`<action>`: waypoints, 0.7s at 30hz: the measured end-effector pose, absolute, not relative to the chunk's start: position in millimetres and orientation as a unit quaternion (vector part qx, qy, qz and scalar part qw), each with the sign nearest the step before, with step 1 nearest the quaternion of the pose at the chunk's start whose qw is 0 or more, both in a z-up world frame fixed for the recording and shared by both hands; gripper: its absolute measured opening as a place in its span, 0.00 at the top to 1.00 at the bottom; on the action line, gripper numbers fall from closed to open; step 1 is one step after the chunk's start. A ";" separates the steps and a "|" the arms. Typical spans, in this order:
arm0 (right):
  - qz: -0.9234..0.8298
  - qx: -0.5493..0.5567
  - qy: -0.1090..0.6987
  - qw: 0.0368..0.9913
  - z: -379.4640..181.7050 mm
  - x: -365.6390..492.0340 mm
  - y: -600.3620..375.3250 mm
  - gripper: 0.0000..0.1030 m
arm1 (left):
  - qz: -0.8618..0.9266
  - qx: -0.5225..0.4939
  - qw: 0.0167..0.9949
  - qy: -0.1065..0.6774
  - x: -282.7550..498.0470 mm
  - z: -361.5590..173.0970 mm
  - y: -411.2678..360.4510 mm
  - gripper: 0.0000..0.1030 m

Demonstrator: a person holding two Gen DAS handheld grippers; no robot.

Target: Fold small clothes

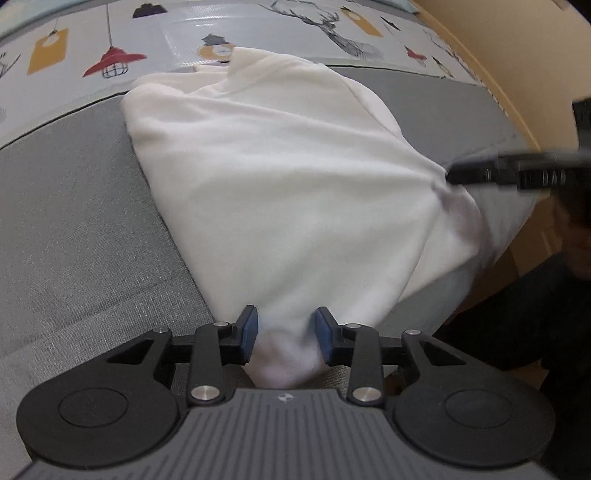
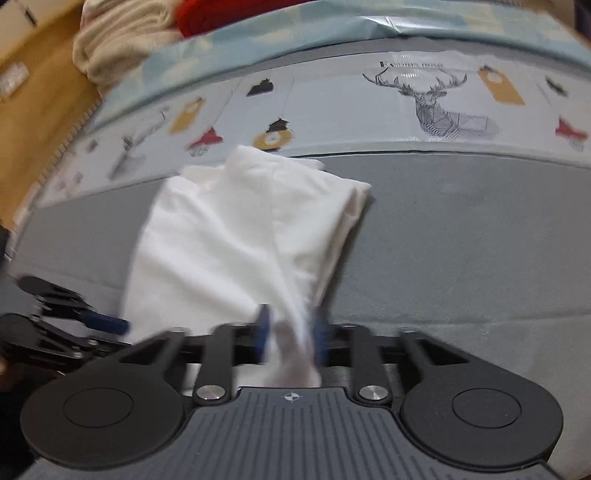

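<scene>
A white garment (image 1: 277,184) lies partly folded on a grey padded surface (image 1: 74,240). Its near corner narrows into a bunch between the blue pads of my left gripper (image 1: 286,328), and both pads press on the cloth. At the right edge of the left wrist view, my right gripper (image 1: 452,175) sits blurred at another corner of the garment. In the right wrist view, a strip of the garment (image 2: 229,240) runs between the parted jaws of my right gripper (image 2: 291,332), which stands open. My left gripper (image 2: 122,326) shows at the cloth's left edge.
A patterned sheet (image 2: 369,110) with lamps and a deer borders the far side of the grey surface. Beyond it lie a beige cloth pile (image 2: 122,37) and something red (image 2: 229,14). A person's dark clothing (image 1: 535,314) fills the lower right.
</scene>
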State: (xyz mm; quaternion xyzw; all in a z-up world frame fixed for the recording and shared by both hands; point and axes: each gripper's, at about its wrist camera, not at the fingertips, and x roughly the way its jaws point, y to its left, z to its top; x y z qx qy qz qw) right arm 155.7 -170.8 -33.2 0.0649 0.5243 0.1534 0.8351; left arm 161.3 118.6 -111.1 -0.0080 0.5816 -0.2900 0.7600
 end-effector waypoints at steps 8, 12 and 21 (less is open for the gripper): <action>0.209 0.010 0.595 0.776 -53.3 146.9 -154.9 0.53 | -0.285 -0.055 0.783 0.550 166.5 -90.1 131.5 0.62; 0.270 0.002 0.575 0.772 -39.4 133.2 -147.4 0.97 | -0.293 -0.055 0.784 0.545 165.1 -84.6 129.9 0.62; 0.280 0.021 0.554 0.783 -24.5 127.4 -178.4 0.97 | -0.298 0.004 0.749 0.592 158.4 -105.6 113.2 0.63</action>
